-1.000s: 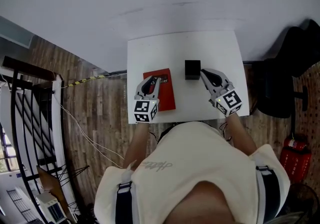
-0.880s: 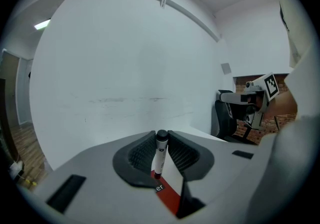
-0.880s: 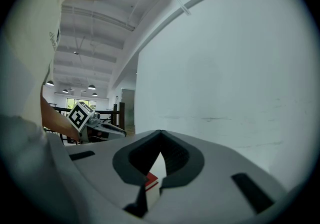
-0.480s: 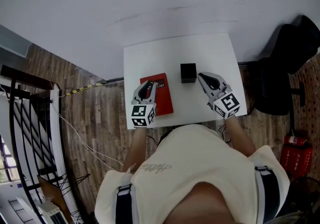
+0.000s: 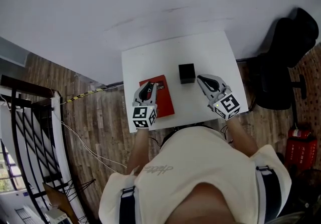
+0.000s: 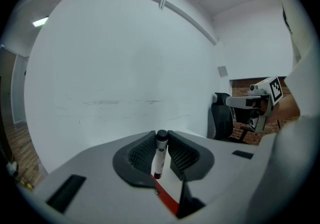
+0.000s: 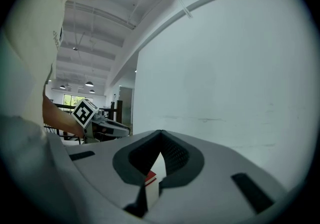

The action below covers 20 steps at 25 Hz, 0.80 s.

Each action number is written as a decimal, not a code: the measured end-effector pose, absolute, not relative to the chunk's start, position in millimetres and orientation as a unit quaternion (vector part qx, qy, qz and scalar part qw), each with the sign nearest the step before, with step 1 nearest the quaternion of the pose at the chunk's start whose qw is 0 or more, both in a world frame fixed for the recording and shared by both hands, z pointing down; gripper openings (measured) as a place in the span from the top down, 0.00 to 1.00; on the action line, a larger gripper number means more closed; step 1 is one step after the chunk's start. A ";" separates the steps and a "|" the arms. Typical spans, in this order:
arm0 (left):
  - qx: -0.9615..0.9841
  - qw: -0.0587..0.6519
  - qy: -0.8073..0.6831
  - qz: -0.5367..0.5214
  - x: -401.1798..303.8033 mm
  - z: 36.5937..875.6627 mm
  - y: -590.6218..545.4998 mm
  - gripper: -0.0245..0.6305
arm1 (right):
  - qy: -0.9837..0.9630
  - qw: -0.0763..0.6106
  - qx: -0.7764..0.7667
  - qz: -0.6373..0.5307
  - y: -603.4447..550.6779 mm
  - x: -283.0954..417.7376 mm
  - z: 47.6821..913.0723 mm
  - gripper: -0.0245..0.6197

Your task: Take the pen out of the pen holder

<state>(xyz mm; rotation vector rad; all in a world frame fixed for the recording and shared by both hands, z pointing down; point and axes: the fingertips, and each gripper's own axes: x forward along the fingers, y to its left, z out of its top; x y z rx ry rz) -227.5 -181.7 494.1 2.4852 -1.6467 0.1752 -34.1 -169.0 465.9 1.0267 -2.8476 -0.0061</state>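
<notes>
Little has moved beyond a slight leftward drift of the head view: the left gripper (image 5: 148, 89) stays clenched on the pen (image 6: 159, 157) above the red book (image 5: 164, 98), left of the centre-frame pen holder (image 5: 186, 73), so the pen looks already out; the right gripper (image 5: 201, 79) sits closed, empty.

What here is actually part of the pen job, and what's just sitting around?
Part of the job:
- pen, clamped in the left gripper
- black pen holder, on the white table

Just lying about:
- red book, under the left gripper
- black chair, beside the table
- right gripper, shut and empty, doing nothing for now
</notes>
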 end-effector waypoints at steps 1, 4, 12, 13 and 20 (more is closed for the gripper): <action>0.831 0.077 -0.549 0.058 -226.5 492.7 -182.2 0.83 | -0.940 0.059 0.337 -0.003 -168.3 -34.6 466.1 0.95; 0.832 0.074 -0.546 0.058 -226.2 489.8 -182.7 0.83 | -0.938 0.055 0.341 -0.001 -168.9 -35.0 466.8 0.95; 0.833 0.077 -0.546 0.057 -230.3 487.8 -183.2 0.83 | -0.935 0.047 0.352 0.003 -168.0 -35.0 464.8 0.95; 0.833 0.077 -0.545 0.057 -229.6 488.8 -183.8 0.83 | -0.934 0.047 0.354 0.004 -168.1 -33.9 465.4 0.95; 0.836 0.083 -0.540 0.055 -221.3 494.5 -185.4 0.83 | -0.931 0.054 0.360 0.010 -167.3 -24.6 473.7 0.95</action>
